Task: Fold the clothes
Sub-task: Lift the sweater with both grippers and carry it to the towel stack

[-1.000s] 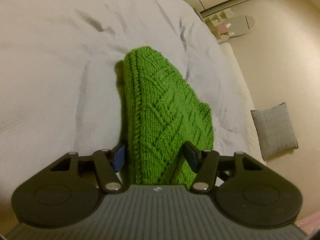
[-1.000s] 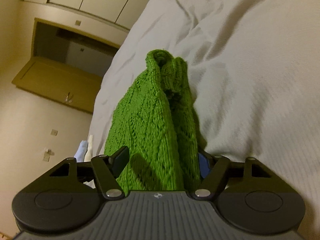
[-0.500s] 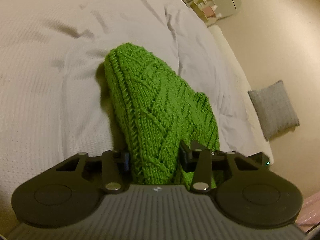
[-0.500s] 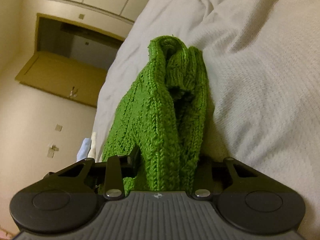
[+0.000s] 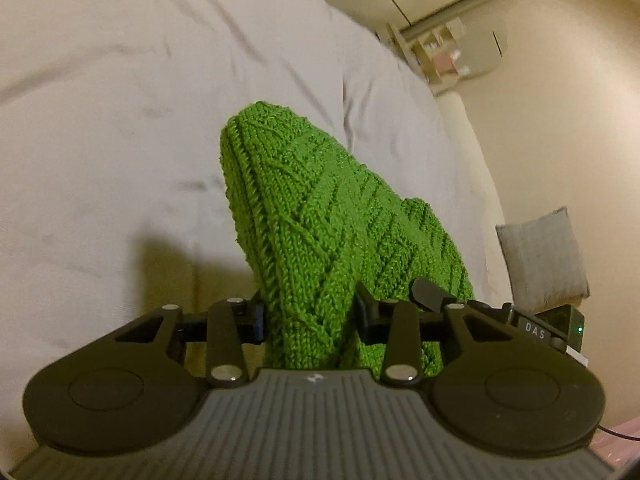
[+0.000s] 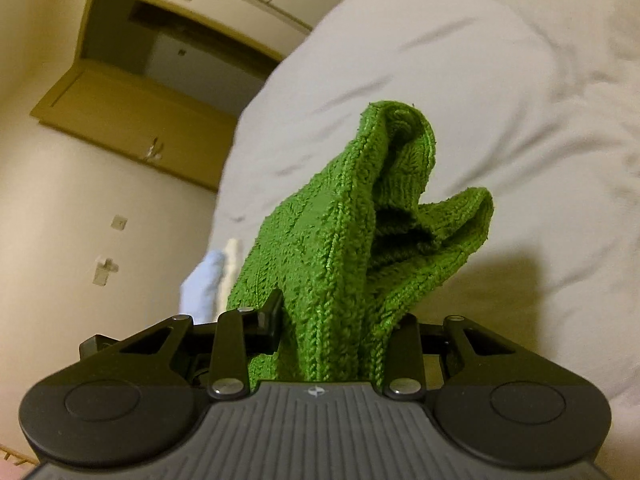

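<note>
A green knitted garment [image 5: 320,216] hangs bunched above the white bed [image 5: 120,120]. My left gripper [image 5: 310,316] is shut on one end of it, with the knit pinched between its fingers. My right gripper [image 6: 340,328] is shut on the other end of the same green knit [image 6: 360,220], whose folds droop open to the right. The right gripper's body [image 5: 536,328] shows at the right in the left wrist view, close beside mine. The garment is lifted off the sheet and casts a shadow on it.
The white bed sheet [image 6: 480,80] is wrinkled. A grey cushion [image 5: 540,260] lies on the floor right of the bed. A small white shelf unit [image 5: 440,56] stands at the far wall. A wooden open door [image 6: 132,108] and pale folded cloths [image 6: 212,280] lie left of the bed.
Both grippers closed on the green knit and lifted it off the bed. The two grippers have come closer together, and the garment's free fold has dropped open on the right.
</note>
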A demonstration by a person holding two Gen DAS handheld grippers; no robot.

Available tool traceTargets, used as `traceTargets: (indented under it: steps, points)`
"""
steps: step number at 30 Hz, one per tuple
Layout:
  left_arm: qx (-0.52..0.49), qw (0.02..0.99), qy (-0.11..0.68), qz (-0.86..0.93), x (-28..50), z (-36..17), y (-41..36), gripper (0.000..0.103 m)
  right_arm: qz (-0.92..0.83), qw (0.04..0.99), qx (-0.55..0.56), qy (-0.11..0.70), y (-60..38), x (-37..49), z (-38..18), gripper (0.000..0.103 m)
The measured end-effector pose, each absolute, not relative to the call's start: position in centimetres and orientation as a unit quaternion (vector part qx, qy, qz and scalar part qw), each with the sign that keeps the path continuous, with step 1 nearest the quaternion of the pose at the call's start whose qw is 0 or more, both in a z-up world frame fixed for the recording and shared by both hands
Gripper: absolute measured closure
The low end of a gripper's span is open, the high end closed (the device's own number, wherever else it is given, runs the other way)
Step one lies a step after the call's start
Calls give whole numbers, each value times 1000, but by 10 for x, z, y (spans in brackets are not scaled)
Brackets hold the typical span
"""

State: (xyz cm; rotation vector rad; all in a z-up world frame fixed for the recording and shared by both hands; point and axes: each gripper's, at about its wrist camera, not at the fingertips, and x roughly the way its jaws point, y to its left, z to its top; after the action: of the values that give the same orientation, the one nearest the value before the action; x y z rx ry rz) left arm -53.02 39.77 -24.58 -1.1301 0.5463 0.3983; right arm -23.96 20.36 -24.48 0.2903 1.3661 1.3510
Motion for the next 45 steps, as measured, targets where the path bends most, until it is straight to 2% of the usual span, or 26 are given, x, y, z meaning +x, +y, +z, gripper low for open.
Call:
traceTargets:
  steps: [3, 7, 16, 23, 29, 38, 45]
  points:
    - [-523, 790, 248, 203, -579, -196, 416, 69, 585, 554, 121, 580, 229, -280, -198, 68]
    - [-512, 791, 244, 229, -636, -154, 441, 68, 598, 540, 124, 579, 267, -340, -155, 68]
    - [-518, 768, 198, 320, -740, -128, 470, 68, 646, 485, 80, 585, 358, -427, -130, 68]
    - [-524, 735, 154, 401, -811, -118, 481, 68, 686, 423, 47, 590, 423, -470, -131, 68]
    - [-522, 727, 155, 418, -854, -122, 520, 68, 687, 409, 38, 599, 468, -507, -137, 68]
    - [-510, 754, 197, 364, -910, -146, 667, 68, 648, 449, 89, 609, 543, -580, -168, 68]
    - [-495, 776, 242, 308, -942, -178, 799, 68, 610, 491, 125, 609, 639, -628, -210, 68]
